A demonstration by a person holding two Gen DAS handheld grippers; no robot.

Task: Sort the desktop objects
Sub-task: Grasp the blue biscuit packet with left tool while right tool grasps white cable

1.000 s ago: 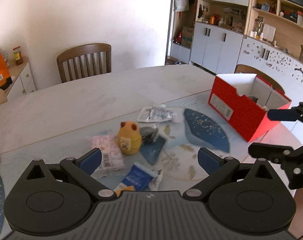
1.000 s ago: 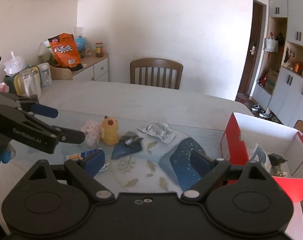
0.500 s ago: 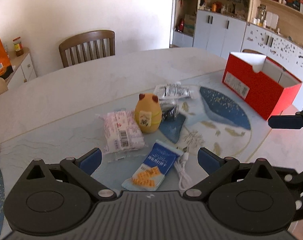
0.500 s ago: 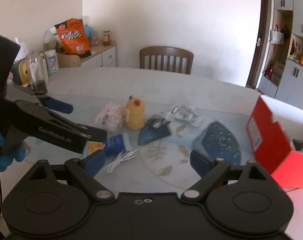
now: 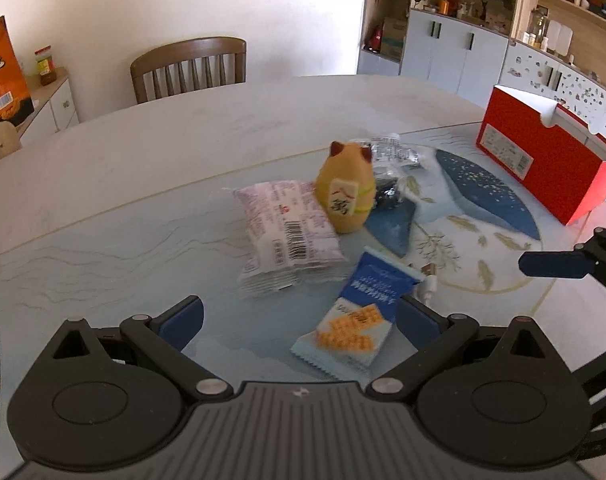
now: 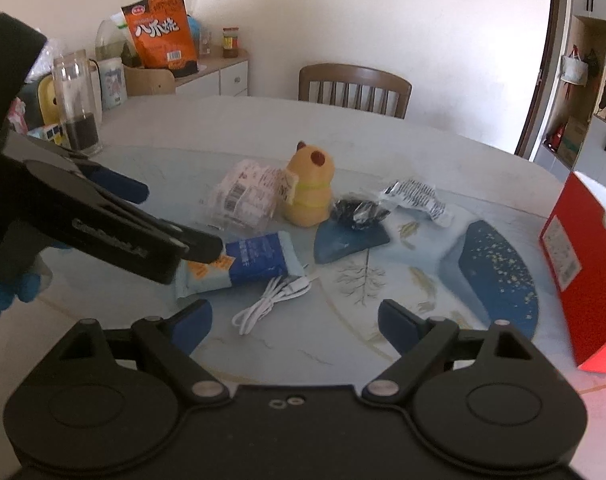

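Items lie clustered on the glass-topped table (image 5: 115,248): a yellow cat-shaped toy (image 5: 346,190) (image 6: 309,190), a pink-white snack pack (image 5: 287,236) (image 6: 243,200), a blue cracker packet (image 5: 359,316) (image 6: 247,262), a white cable (image 6: 271,300), a black wrapped item (image 6: 357,212) and a silver packet (image 6: 417,196). My left gripper (image 5: 299,320) (image 6: 173,220) hangs open just short of the cracker packet, holding nothing. My right gripper (image 6: 297,320) is open above the cable, also holding nothing. One of its fingers (image 5: 551,265) shows at the right of the left wrist view.
A red open box (image 5: 543,160) (image 6: 579,248) stands at the table's right end. A wooden chair (image 5: 189,68) sits at the far side. A tall clear jar (image 6: 77,104) stands on the left. An orange snack bag (image 6: 163,36) rests on the sideboard behind.
Both grippers have come down and forward toward the cluster, so the items loom larger. The cracker packet now lies between the left fingers' line. Nothing was gripped.
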